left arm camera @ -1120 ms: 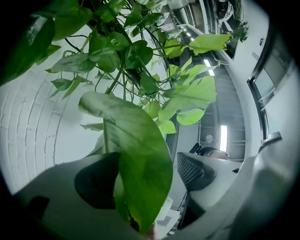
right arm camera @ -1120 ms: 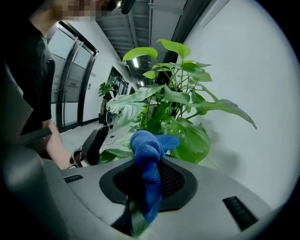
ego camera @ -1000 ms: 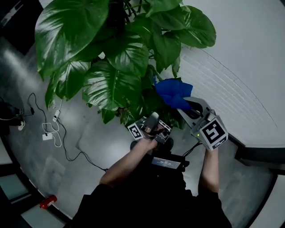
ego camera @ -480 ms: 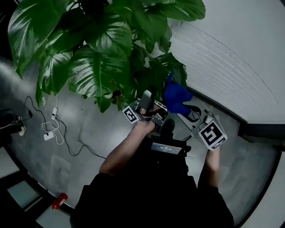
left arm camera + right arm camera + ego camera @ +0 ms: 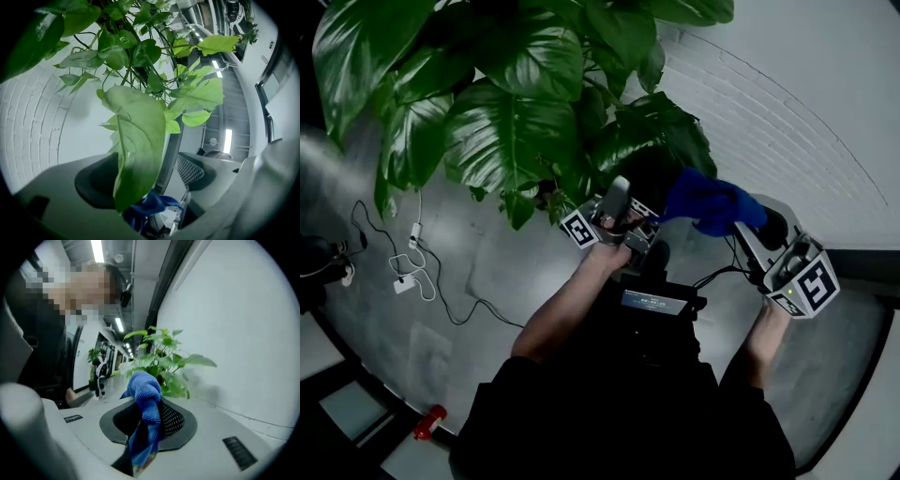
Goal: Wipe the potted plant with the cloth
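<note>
Currently my right tool (image 5: 149, 425) is closed on a crumpled blue microfibre cloth (image 5: 146, 394). The cloth's bunched top stands above the dark pads, and the rest hangs down between them. Seen from my head, the cloth sits just to the right of the lower leaves of the large-leaved green potted plant (image 5: 516, 131). Whether it touches a leaf I cannot tell.

My left tool (image 5: 150, 176) has its jaws spread wide apart and grips nothing. One long pale green drooping leaf (image 5: 136, 140) hangs in the gap between them, crossing in front of the left-hand pad. The blue cloth shows low down behind the leaf's tip. From above, the left tool points into the foliage, close beside the cloth.

Beneath the leaves is a grey floor (image 5: 487, 281), with a white brick wall (image 5: 787, 122) to the right. Thin cables (image 5: 417, 272) lie on the floor to the left.
</note>
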`<state>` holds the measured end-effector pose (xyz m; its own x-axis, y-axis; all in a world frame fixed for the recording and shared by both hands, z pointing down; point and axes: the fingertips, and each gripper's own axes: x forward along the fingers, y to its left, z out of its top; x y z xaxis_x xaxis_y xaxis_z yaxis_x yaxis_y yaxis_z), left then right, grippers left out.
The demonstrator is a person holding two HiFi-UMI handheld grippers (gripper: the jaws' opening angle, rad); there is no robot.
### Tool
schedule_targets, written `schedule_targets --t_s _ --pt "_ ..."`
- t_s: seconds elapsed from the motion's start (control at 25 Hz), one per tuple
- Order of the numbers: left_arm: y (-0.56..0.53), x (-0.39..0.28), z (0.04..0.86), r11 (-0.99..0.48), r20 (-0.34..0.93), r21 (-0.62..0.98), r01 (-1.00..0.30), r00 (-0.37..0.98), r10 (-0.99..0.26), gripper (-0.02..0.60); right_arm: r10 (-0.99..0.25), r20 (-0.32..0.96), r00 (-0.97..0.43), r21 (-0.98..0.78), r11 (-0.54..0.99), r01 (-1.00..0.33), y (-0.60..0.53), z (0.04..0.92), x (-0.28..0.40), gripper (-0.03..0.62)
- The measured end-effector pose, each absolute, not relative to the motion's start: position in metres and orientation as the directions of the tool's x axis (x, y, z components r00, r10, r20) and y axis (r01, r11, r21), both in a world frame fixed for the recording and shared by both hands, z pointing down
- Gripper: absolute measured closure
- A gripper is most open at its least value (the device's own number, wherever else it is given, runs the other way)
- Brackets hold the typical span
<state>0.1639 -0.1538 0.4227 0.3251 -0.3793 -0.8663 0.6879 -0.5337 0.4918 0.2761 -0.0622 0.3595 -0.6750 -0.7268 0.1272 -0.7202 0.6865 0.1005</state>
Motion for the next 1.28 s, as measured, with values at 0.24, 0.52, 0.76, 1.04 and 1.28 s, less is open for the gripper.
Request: schedule_targets --t_s 0.24,0.52,0.76,1.04,1.28 --pt "-0.147 0.171 0.42 -0.531 -0.863 0.503 0.682 0.356 -0.359 0.179 -0.787 -0.01 -0.617 0.16 0.608 -0.778 -0.099 0.313 0.272 0.5" --pt "-0.144 0.167 0.416 -0.542 -0.864 0.5 0.676 0.348 -0.364 0.179 -0.776 0.267 -0.571 0.214 0.626 -0.75 -0.124 0.4 0.248 0.5" --pt "-0.143 0.167 0.422 -0.547 -0.861 0.506 0.667 0.355 -0.364 0.179 -0.734 0.465 -0.495 0.158 0.619 -0.769 -0.088 0.474 0.281 0.5" --pt "-0.144 0.177 0.466 -0.571 -0.787 0.617 0.542 0.426 -0.446 0.179 -0.772 0.346 -0.534 0.014 0.573 -0.819 -0.064 0.442 0.363 0.5" --pt "-0.14 0.198 0.495 -0.594 -0.713 0.701 0.395 0.401 -0.575 0.179 -0.851 0.106 -0.515 -0.054 0.512 -0.857 -0.106 0.372 0.475 0.502"
